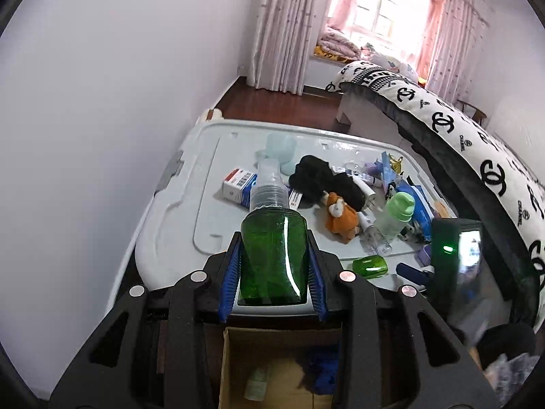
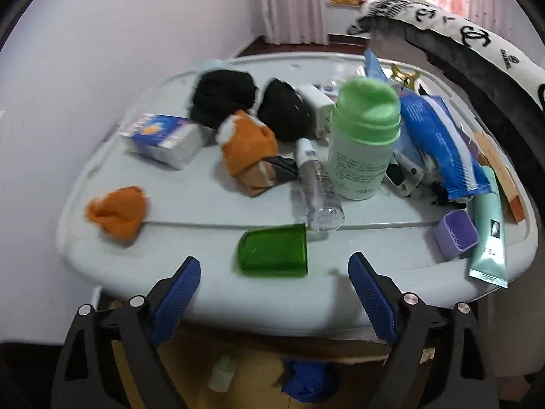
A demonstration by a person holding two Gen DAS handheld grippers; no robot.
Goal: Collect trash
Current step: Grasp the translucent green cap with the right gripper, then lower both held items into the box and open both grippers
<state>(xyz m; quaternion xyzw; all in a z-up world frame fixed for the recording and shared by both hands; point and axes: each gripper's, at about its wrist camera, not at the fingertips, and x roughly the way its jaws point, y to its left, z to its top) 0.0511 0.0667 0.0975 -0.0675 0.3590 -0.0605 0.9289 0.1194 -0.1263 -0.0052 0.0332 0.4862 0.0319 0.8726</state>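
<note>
My left gripper (image 1: 272, 259) is shut on a green bottle (image 1: 272, 259) with a clear pump top, held above the near edge of a grey storage-box lid (image 1: 177, 225). Its green cap (image 1: 369, 266) lies on the lid to the right; it also shows in the right wrist view (image 2: 272, 255). My right gripper (image 2: 274, 281) is open and empty, its jaws either side of that cap at the lid's near edge (image 2: 238, 303). An open cardboard box (image 1: 272, 368) sits on the floor below, holding a small pale bottle (image 2: 223, 373) and blue crumpled material (image 2: 308, 380).
The lid carries a pale green pump bottle (image 2: 362, 143), a clear bottle (image 2: 316, 187), orange cloth (image 2: 117, 213), an orange plush toy (image 2: 248, 146), black cloth (image 2: 224, 97), a blue-white carton (image 2: 160, 139), a blue pouch (image 2: 439, 146), a mint tube (image 2: 490, 231), a purple box (image 2: 454, 233). A bed (image 1: 477, 143) stands right.
</note>
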